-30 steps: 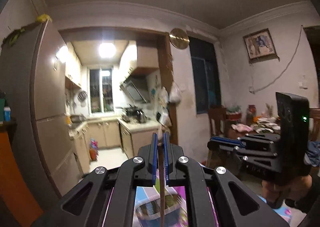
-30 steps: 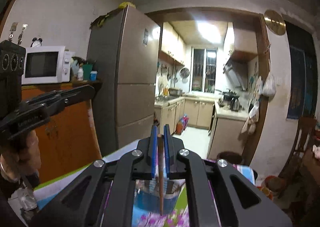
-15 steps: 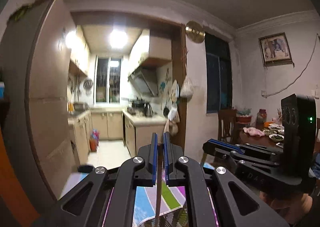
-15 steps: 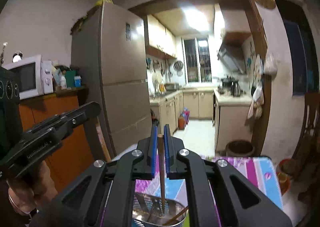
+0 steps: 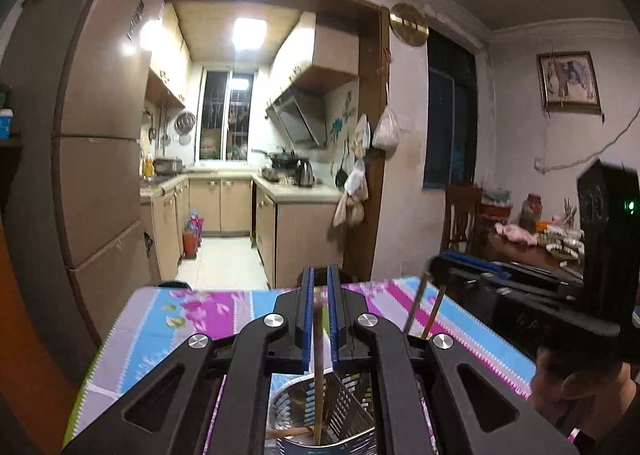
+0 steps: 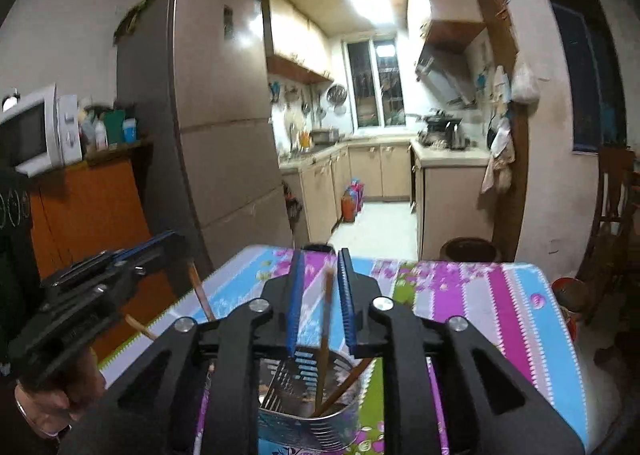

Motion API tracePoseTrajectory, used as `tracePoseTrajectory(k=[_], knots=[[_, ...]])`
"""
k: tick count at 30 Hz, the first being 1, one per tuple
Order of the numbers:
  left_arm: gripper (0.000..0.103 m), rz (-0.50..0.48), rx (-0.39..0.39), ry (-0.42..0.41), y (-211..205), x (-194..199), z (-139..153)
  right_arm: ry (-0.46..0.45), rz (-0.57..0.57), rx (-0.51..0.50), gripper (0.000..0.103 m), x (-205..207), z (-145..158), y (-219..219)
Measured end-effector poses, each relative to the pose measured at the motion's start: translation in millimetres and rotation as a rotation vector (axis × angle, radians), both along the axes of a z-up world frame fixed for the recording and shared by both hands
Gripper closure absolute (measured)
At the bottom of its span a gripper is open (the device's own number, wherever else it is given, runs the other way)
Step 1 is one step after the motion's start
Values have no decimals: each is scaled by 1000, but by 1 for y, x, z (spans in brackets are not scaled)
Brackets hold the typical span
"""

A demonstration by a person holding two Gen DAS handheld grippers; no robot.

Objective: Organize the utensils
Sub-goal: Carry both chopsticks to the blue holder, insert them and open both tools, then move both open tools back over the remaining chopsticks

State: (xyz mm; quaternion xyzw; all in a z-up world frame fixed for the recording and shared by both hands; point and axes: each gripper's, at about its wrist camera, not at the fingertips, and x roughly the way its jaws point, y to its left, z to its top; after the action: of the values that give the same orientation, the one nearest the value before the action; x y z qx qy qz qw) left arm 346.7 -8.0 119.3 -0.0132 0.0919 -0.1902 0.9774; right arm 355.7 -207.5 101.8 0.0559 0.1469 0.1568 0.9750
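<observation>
On the left, the left gripper (image 5: 319, 287) hangs over a slotted metal utensil holder (image 5: 320, 419) that stands on a table (image 5: 160, 335) covered in a striped, flowered cloth of purple, blue and green. A wooden chopstick (image 5: 318, 367) runs upright between its blue pads and down into the holder; the pads sit just beside the stick, and whether they press it or have let go cannot be told from this view. A second stick (image 5: 288, 432) lies slanted across the bottom of the holder. In the right wrist view the same gripper (image 6: 160, 251) shows at the left edge with a chopstick (image 6: 199, 291) angling down from its tip.

To the right, the right gripper (image 6: 319, 287) is parted, its blue pads standing clear on either side of another chopstick (image 6: 323, 343) that leans in the holder (image 6: 308, 395), touching neither pad. One more stick (image 6: 344, 387) rests diagonally against the holder's right wall. In the left wrist view this gripper (image 5: 452, 267) sits over the table's right side with two sticks (image 5: 416, 307) rising toward its tip.

Beyond the table stand a tall fridge (image 6: 224, 115) and a microwave (image 6: 32, 131) on an orange cabinet (image 6: 88, 207), with a lit kitchen behind.
</observation>
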Motion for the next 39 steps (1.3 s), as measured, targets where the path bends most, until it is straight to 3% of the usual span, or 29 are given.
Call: tracePoseTrajectory(k=[2, 4, 6, 8, 10, 12, 13, 15, 17, 20, 27, 31, 34, 37, 39], knots=[[80, 15, -13, -48, 9, -16, 18, -43, -23, -5, 87, -15, 15, -15], [75, 27, -29, -124, 25, -43, 43, -98, -62, -33, 85, -41, 34, -35], [72, 36, -39, -192, 44, -76, 65, -145, -103, -59, 71, -72, 48, -55], [67, 62, -23, -252, 56, -108, 80, -205, -141, -95, 44, -115, 56, -73], [62, 88, 4, -310, 70, -148, 89, -242, -172, -132, 35, -154, 58, -85], [48, 116, 45, -350, 80, -188, 86, -272, -185, -154, 23, -202, 52, -99], [34, 125, 82, -366, 83, -211, 79, -281, -198, -163, 18, -221, 48, -103], [27, 139, 150, -370, 85, -243, 62, -289, -209, -188, 8, -261, 34, -110], [27, 148, 248, -340, 83, -273, 36, -260, -213, -190, 8, -288, 20, -113], [27, 154, 336, -262, 84, -307, -7, -190, -256, -149, 8, -325, -13, -122], [27, 130, 339, 31, 86, -347, -117, -26, -244, -129, 8, -366, -88, -81], [37, 93, 341, 166, 74, -350, -169, 28, -219, -258, 8, -372, -133, -27], [43, 81, 343, 220, 68, -345, -194, 70, -125, -309, 18, -371, -158, 6], [53, 61, 359, 257, 58, -338, -209, 97, -21, -369, 39, -362, -177, 44], [54, 40, 351, 272, 51, -336, -215, 133, 19, -366, 59, -350, -191, 61]])
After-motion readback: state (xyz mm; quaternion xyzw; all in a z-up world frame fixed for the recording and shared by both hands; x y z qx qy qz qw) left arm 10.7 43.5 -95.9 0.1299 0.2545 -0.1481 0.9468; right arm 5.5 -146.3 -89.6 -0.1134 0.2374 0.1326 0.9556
